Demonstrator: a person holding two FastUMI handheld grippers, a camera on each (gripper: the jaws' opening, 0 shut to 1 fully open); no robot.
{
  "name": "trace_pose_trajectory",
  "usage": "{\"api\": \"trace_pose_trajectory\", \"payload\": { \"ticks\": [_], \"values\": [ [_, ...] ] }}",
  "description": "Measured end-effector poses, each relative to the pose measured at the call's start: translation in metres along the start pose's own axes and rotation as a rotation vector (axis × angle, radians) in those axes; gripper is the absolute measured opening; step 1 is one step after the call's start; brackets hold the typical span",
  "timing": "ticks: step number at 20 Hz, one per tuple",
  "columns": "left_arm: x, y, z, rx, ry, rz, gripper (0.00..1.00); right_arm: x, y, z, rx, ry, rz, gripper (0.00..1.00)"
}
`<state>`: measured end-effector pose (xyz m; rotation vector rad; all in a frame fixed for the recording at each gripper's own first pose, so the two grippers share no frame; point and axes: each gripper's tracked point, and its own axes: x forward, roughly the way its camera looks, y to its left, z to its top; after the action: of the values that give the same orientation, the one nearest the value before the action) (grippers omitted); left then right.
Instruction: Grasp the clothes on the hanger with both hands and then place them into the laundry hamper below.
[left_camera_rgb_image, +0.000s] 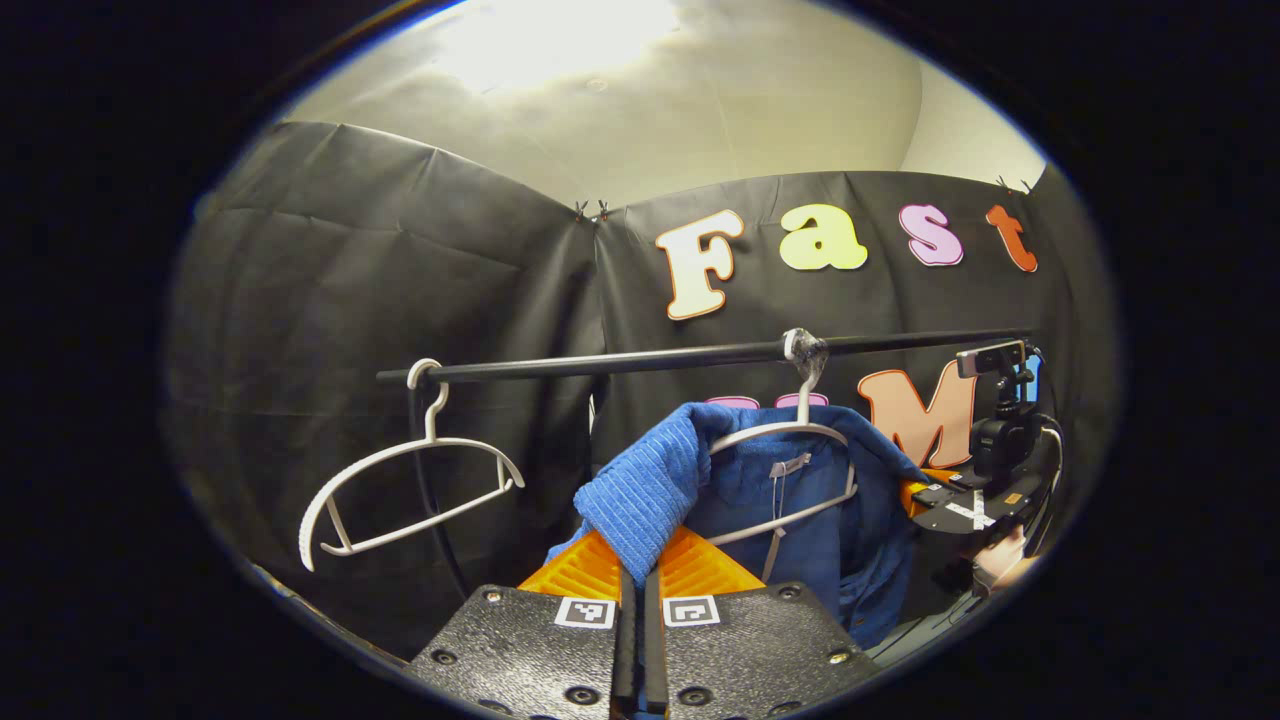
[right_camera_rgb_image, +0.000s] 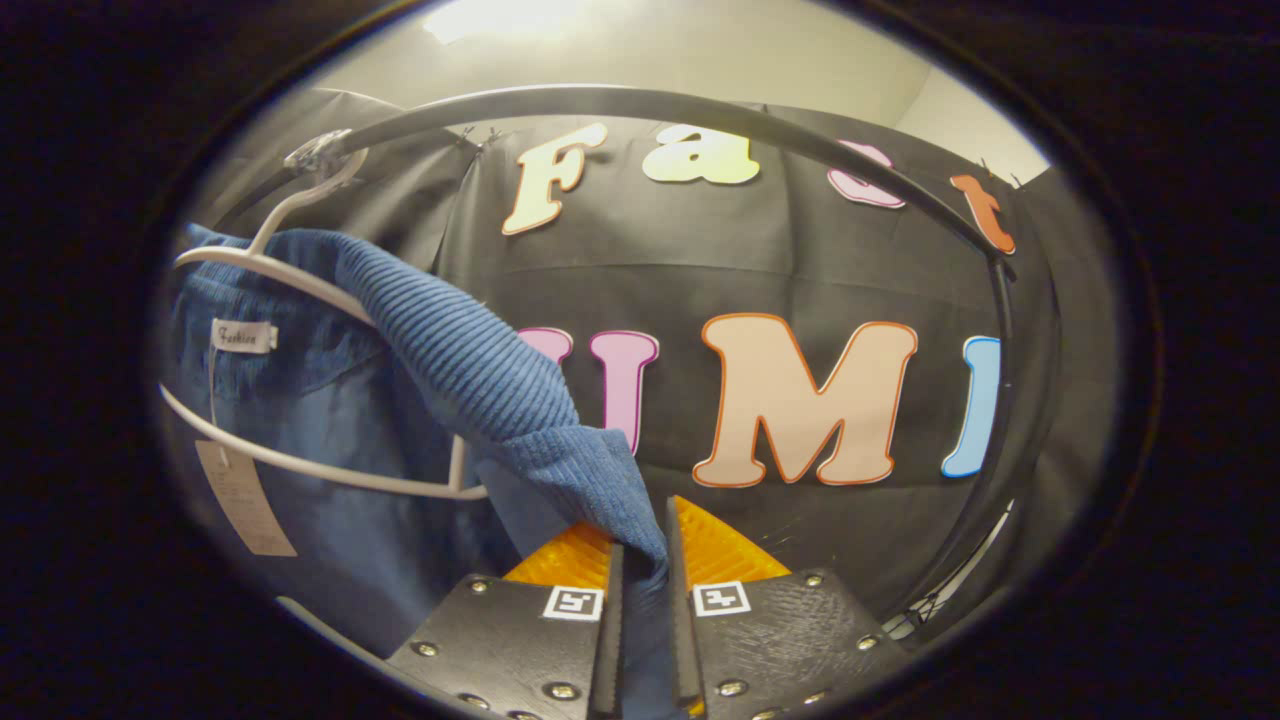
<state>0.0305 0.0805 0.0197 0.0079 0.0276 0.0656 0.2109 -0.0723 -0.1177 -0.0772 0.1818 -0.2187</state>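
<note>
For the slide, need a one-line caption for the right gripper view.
Right claw shut on the blue garment, still draped over its white hanger on the rail.

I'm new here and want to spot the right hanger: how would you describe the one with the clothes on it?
Find the black rail running across the booth. Two white hangers hang from it; look at the hanger nearer the far gripper, not the other hanger at the rail's end. It alone carries a blue ribbed garment, with both grippers pinching the cloth, while its neighbour hangs bare.

Black cloth wall (left_camera_rgb_image: 400, 270), pale ceiling (left_camera_rgb_image: 760, 90), bright ceiling light (left_camera_rgb_image: 560, 30)
</note>
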Motion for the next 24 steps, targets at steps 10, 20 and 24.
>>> {"api": "trace_pose_trajectory", "payload": {
  "ticks": [10, 20, 24],
  "values": [
    [-0.008, 0.022, 0.028, -0.018, -0.051, 0.042, 0.02, 0.032, -0.012, 0.039, -0.017, -0.14, -0.056, 0.18],
    [-0.004, 0.06, 0.053, 0.069, -0.097, 0.139, 0.02, 0.062, 0.013, 0.034, -0.054, -0.19, 0.006, 0.18],
    [0.008, 0.079, 0.031, 0.043, -0.048, 0.157, 0.02, 0.074, 0.023, 0.019, -0.084, -0.166, 0.045, 0.18]
  ]
}}
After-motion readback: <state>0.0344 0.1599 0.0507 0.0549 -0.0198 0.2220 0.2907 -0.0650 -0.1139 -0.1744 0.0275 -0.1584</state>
